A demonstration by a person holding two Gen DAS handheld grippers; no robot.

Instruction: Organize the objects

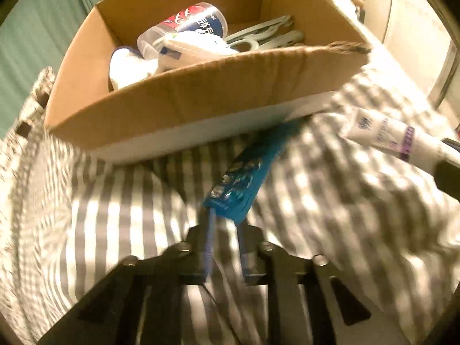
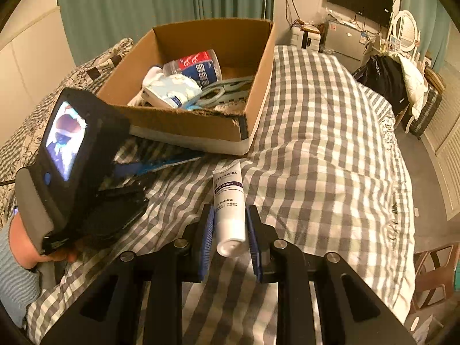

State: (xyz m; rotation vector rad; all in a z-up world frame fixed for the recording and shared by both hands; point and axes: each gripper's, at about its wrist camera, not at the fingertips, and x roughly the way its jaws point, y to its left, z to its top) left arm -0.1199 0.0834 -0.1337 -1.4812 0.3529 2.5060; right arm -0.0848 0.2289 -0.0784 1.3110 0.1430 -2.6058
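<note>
A cardboard box (image 1: 201, 95) (image 2: 184, 120) sits on a grey checked bed cover and holds a plastic bottle (image 1: 187, 26) (image 2: 198, 66), white packets and pale hangers. My left gripper (image 1: 225, 230) is shut on a long blue toothbrush pack (image 1: 244, 178), held just in front of the box; the pack also shows in the right wrist view (image 2: 161, 165). My right gripper (image 2: 230, 224) is shut on a white tube with a purple band (image 2: 228, 201), cap end toward me. The tube also shows in the left wrist view (image 1: 382, 138).
The left hand-held unit with its lit screen (image 2: 69, 155) is at the left of the right wrist view. Green curtains hang behind the box. A dark bag (image 2: 385, 80), a suitcase (image 2: 425, 112) and a wooden stool (image 2: 434, 273) stand right of the bed.
</note>
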